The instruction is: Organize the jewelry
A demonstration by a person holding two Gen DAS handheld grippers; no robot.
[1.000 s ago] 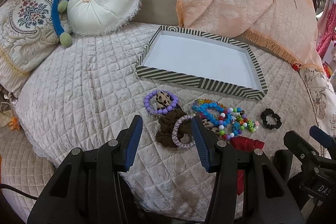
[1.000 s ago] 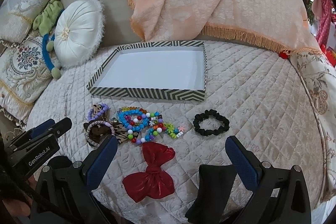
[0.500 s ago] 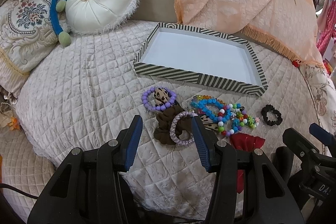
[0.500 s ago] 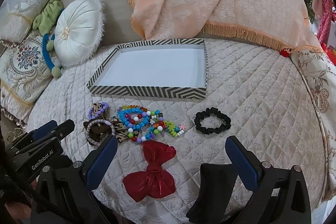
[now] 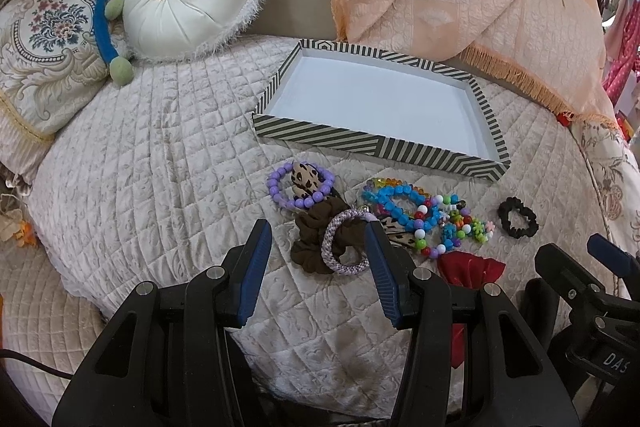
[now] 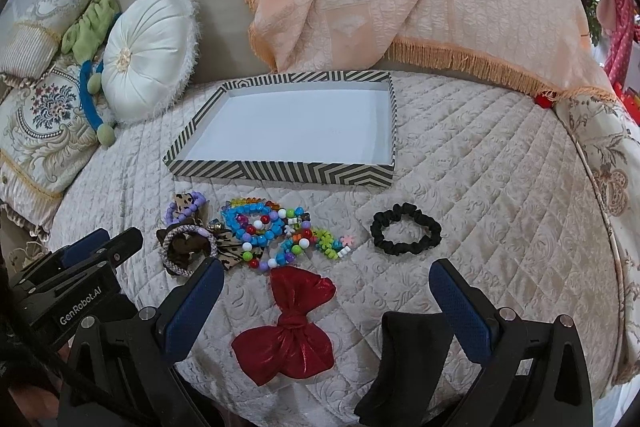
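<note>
Quilted cream bedspread (image 6: 480, 187) holds striped tray (image 6: 280, 173); both tools (image 5: 316, 247) (image 6: 326, 283) hang released, empty.

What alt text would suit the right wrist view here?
An open right hand-held gripper hovers over a quilted bed, above a red bow. Beyond it lie a black scrunchie and a heap of bead bracelets, in front of an empty striped tray.

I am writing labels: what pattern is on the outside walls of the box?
Dark and cream diagonal stripes, forming chevrons, on the box; clearest in the right wrist view.
</note>
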